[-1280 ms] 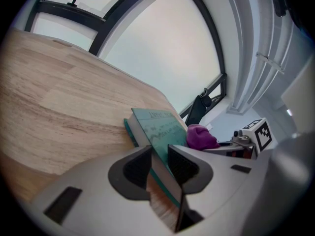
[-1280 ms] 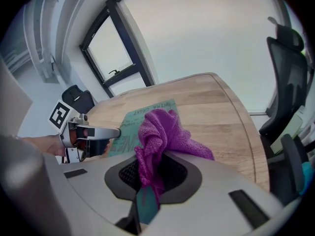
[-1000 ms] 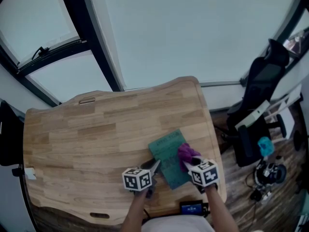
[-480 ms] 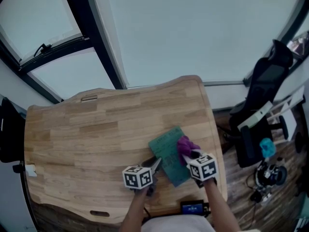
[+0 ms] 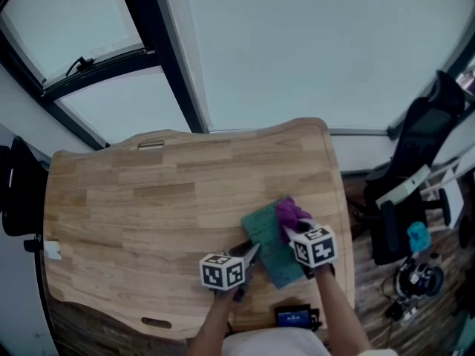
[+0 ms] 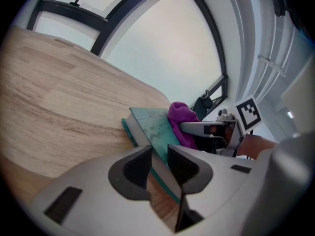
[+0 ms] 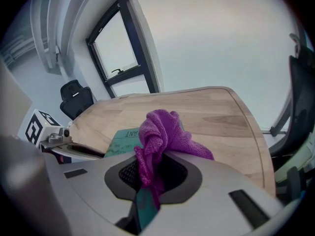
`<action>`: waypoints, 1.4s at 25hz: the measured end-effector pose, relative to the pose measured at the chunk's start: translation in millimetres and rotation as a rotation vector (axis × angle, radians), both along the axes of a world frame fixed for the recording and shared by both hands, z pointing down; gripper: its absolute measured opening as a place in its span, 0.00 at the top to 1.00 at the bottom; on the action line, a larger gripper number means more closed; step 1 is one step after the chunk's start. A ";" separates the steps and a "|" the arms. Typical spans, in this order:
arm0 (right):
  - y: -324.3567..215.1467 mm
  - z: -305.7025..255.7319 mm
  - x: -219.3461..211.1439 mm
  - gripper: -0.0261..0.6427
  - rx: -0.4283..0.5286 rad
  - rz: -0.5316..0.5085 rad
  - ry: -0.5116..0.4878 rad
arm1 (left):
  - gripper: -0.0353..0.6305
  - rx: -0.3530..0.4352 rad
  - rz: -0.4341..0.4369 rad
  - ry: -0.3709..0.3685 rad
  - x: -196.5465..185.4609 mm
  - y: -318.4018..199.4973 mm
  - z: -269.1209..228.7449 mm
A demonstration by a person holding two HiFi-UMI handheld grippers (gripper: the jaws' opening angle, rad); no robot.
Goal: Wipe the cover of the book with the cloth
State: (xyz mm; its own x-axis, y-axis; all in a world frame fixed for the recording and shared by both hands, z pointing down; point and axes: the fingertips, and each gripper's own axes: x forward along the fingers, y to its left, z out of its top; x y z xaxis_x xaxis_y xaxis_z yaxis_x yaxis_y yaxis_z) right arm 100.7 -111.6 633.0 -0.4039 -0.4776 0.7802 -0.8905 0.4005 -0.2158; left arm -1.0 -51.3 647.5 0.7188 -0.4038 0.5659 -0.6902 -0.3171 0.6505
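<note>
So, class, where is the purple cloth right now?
Head view, right side: the cloth is bunched in the right gripper, resting on the far end of the book.

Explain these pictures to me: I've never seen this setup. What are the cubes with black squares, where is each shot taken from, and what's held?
No robot here: a person carries two two-jaw grippers, and the marked cubes are part of those. The wide picture comes from a camera on the person's head, looking down at a wooden table. The other two come from cameras riding on each gripper, looking along its jaws. A teal book lies on the table. The left gripper pinches its edge; the right gripper holds a purple cloth over the cover.
</note>
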 end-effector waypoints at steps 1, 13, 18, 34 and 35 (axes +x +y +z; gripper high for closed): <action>-2.9 0.7 -0.5 0.89 -0.003 0.002 -0.001 | 0.79 -0.002 0.002 0.003 1.0 1.1 0.2; -27.6 -0.6 -9.2 0.89 0.005 0.006 -0.013 | 0.79 -0.002 0.010 0.006 1.0 1.2 -1.3; -25.7 3.3 -9.2 0.89 -0.016 0.015 -0.031 | 0.79 -0.005 0.013 0.008 1.0 2.0 -0.4; -24.9 1.7 -12.6 0.89 -0.011 0.027 -0.029 | 0.79 -0.010 0.015 0.008 0.0 2.4 -0.3; -24.5 1.2 -13.6 0.89 -0.012 0.025 -0.029 | 0.79 -0.011 0.015 0.008 0.0 2.5 -0.1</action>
State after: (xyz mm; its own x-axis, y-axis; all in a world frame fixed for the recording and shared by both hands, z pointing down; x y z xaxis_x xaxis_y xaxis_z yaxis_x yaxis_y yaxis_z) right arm 87.0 -136.1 634.2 -0.4146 -0.4787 0.7740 -0.8935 0.3755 -0.2464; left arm -0.9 -48.8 647.3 0.7289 -0.3872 0.5646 -0.6805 -0.3200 0.6592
